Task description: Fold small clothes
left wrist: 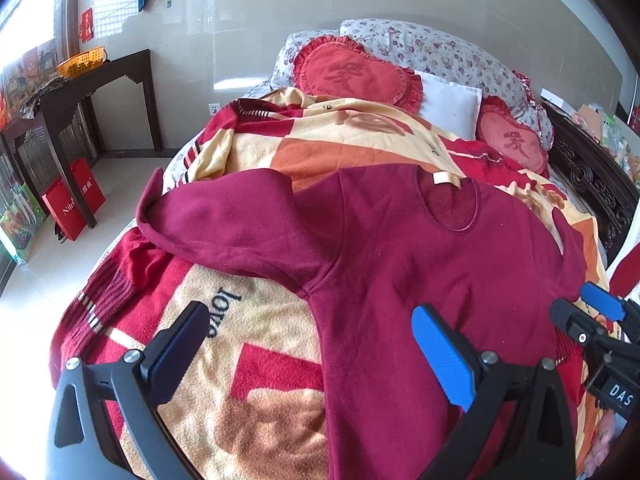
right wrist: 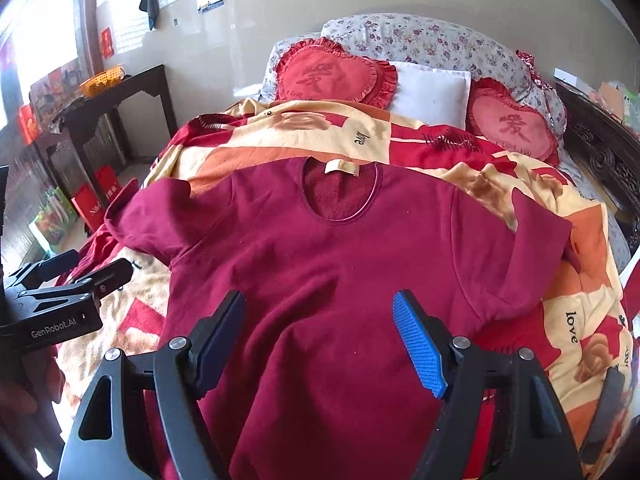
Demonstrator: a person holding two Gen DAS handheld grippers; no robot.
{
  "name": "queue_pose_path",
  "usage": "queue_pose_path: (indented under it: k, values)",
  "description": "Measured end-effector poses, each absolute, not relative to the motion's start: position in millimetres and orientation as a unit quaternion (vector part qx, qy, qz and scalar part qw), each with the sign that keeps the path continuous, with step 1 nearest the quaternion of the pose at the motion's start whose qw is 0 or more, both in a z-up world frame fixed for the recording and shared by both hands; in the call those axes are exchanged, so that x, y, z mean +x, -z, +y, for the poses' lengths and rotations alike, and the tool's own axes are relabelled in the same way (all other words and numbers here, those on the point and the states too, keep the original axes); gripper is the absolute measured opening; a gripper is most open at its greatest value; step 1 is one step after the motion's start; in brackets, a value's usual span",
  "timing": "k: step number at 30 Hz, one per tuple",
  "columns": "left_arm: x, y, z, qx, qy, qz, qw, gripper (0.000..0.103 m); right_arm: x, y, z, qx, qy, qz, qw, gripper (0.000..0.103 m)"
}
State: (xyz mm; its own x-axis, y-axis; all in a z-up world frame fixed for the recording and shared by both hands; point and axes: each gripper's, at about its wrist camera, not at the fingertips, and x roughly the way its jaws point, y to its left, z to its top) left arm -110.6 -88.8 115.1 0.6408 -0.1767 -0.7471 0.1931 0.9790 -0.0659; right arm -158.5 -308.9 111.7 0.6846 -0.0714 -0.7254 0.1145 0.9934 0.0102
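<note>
Right wrist view is showing both the right gripper (right wrist: 320,340) and left gripper (left wrist: 316,356) hanging wide open and empty over the dark red fleece top (right wrist: 320,280) lying flat by the near edge of the red and yellow blanket (right wrist: 580,300), where pinching blanket too could be spoiling the fold.
</note>
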Motion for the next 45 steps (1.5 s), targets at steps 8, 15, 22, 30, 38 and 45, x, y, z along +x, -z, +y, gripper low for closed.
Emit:
queue_pose_path:
  k: [8, 15, 22, 30, 38, 45]
  values:
    - [-105.7, -110.2, -84.4, 0.013, 0.093, 0.413, 0.906, 0.103, -150.4, -102.8, -305.5, 0.031, 0.053, 0.406, 0.912, 0.058]
    - [-101.5, -104.1, -82.4, 0.014, 0.086, 0.421, 0.903, 0.103, -142.3, -97.1, -298.9, 0.029, 0.047, 0.414, 0.908, 0.058]
    - [-100.5, -103.1, -83.7, 0.015, 0.084, 0.422, 0.903, 0.103, -138.9, -92.6, -298.5, 0.032, 0.047, 0.420, 0.906, 0.058]
    - [-97.2, -98.7, -81.3, 0.017, 0.081, 0.425, 0.901, 0.103, -136.6, -89.2, -298.4, 0.033, 0.050, 0.426, 0.903, 0.058]
    - [-91.7, -94.0, -73.1, 0.011, 0.071, 0.430, 0.900, 0.103, -129.6, -85.6, -292.4, 0.029, 0.044, 0.431, 0.901, 0.058]
    - [-88.5, -89.9, -70.9, 0.013, 0.067, 0.435, 0.898, 0.103, -123.5, -83.2, -287.8, 0.025, 0.040, 0.433, 0.900, 0.058]
